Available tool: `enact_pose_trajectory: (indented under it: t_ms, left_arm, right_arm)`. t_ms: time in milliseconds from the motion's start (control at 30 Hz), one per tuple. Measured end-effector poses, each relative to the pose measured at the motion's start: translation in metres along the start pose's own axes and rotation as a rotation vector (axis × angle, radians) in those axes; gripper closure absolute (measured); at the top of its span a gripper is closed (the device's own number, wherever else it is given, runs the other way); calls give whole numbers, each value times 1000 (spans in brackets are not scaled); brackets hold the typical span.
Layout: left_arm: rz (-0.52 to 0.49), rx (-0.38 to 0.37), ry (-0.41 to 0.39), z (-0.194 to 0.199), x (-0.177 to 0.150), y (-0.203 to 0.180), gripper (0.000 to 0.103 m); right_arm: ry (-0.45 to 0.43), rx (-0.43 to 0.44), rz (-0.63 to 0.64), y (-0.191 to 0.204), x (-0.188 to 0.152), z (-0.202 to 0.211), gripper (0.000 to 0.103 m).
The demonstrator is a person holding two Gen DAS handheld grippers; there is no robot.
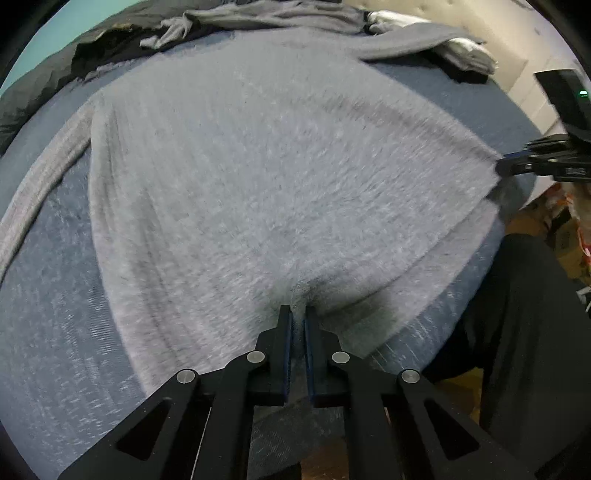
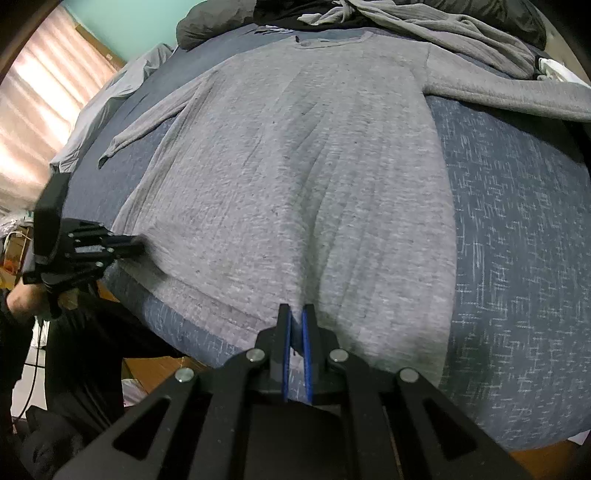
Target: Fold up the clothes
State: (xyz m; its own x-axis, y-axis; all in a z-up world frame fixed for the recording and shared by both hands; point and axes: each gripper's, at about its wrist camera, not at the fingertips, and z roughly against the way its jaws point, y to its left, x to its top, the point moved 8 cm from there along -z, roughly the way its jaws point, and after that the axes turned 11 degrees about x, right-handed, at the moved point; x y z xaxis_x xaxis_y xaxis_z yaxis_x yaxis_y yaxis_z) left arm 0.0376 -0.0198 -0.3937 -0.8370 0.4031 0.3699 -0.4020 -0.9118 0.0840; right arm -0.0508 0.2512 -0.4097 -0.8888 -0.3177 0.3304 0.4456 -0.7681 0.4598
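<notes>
A grey long-sleeved shirt lies spread flat on a blue bedspread, collar at the far end and both sleeves stretched out sideways. My left gripper is shut on the shirt's near hem, and the cloth puckers at its tips. In the right wrist view the left gripper bites the hem's left corner. My right gripper is shut on the hem further right, with grey cloth between its blue pads. It shows again in the left wrist view as the right gripper at the shirt's right corner.
A heap of grey and dark clothes lies across the far end of the bed. The person's dark trousers stand against the near bed edge above a wooden floor. A curtained window is at the left.
</notes>
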Motion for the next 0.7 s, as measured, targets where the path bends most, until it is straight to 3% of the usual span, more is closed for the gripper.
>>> enact_pose_trajectory:
  t_ms: [67,167,400,533,700]
  left_arm:
    - [-12,-12,-17,15,-2,7,97]
    - [-34,-18,-29,36,-39,11,97]
    - [-79,-17,11,19,-55,-6,97]
    - [-69,-25,41,7,-30,-5,97]
    - [-33,-21,63,9,-19,7,93]
  right_arm:
    - [0,9,7,2,1,3,98]
    - [16,14,26,6,-1,4,98]
    - [99,11,61,16,-18,-18,98]
    - [130,13,43,11,-32,-29,98]
    - [70,44,-5,3,-27,-19,96]
